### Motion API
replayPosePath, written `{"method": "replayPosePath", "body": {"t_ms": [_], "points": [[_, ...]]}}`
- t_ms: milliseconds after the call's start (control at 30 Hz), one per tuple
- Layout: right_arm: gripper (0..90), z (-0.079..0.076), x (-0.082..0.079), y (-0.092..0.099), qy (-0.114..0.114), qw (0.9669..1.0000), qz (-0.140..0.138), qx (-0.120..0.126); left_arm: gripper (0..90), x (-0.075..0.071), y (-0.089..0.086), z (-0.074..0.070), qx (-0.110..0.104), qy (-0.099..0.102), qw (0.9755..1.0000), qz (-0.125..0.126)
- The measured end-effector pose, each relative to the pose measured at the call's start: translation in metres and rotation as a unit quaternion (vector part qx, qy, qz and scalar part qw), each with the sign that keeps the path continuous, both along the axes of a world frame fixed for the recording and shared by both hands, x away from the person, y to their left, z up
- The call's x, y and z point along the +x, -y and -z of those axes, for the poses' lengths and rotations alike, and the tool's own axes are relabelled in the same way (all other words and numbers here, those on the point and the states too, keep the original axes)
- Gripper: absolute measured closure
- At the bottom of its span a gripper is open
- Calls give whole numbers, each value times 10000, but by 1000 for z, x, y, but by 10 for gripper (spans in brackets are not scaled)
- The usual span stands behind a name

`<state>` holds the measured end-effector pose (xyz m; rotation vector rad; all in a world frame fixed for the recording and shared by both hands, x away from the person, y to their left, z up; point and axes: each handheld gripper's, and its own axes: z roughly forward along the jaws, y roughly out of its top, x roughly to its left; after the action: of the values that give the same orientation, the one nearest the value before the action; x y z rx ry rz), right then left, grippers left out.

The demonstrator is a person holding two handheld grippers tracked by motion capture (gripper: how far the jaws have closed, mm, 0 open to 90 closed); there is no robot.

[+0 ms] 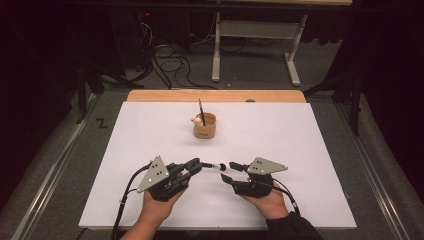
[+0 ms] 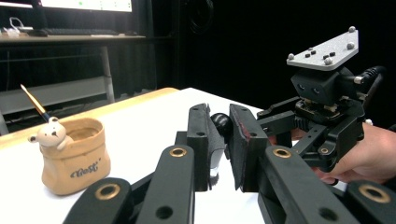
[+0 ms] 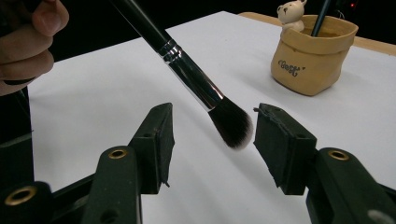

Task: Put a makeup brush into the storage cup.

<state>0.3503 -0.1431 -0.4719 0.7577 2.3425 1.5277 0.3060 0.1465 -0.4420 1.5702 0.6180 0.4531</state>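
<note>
The right gripper point(image 3: 212, 135) has its jaws standing apart, pads clear of the dark bristle tip of the makeup brush point(image 3: 187, 74) that hangs between them above the white table point(image 1: 300, 140). The brush's black handle is clamped in the left gripper point(image 1: 196, 165), just left of the right one, near the table's front edge. Farther back stands a tan bear pot point(image 1: 205, 127) holding a thin brush point(image 1: 201, 111)

Wooden table point(image 1: 150, 95), its top covered by a white sheet point(image 1: 300, 150) except for a bare strip along the far edge. A tan pot point(image 1: 205, 127) with a bear figure stands on the sheet, centre-far.
</note>
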Motion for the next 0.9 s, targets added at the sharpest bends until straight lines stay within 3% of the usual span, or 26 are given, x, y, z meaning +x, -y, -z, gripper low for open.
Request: {"method": "replayPosePath", "body": {"t_ms": [167, 367, 467, 633, 733, 900], "points": [[479, 1, -1, -2, -26, 10000, -30, 14, 797, 0, 0, 0, -9, 5, 10000, -51], [475, 4, -3, -6, -244, 9996, -90, 143, 797, -1, -1, -1, 6, 16, 10000, -94], [466, 6, -1, -5, -540, 9979, -104, 354, 797, -2, -2, -2, -10, 73, 9999, -132], [454, 7, 0, -4, -622, 9972, -87, 399, 797, -2, -2, -2, -68, 129, 9998, -143], [447, 6, 0, -3, -721, 9958, -84, 560, 797, -2, -1, -1, -26, 116, 9998, -135], [437, 5, -1, -3, -705, 9962, -70, 507, 797, -2, 1, -1, -45, 135, 9998, -106]]}}
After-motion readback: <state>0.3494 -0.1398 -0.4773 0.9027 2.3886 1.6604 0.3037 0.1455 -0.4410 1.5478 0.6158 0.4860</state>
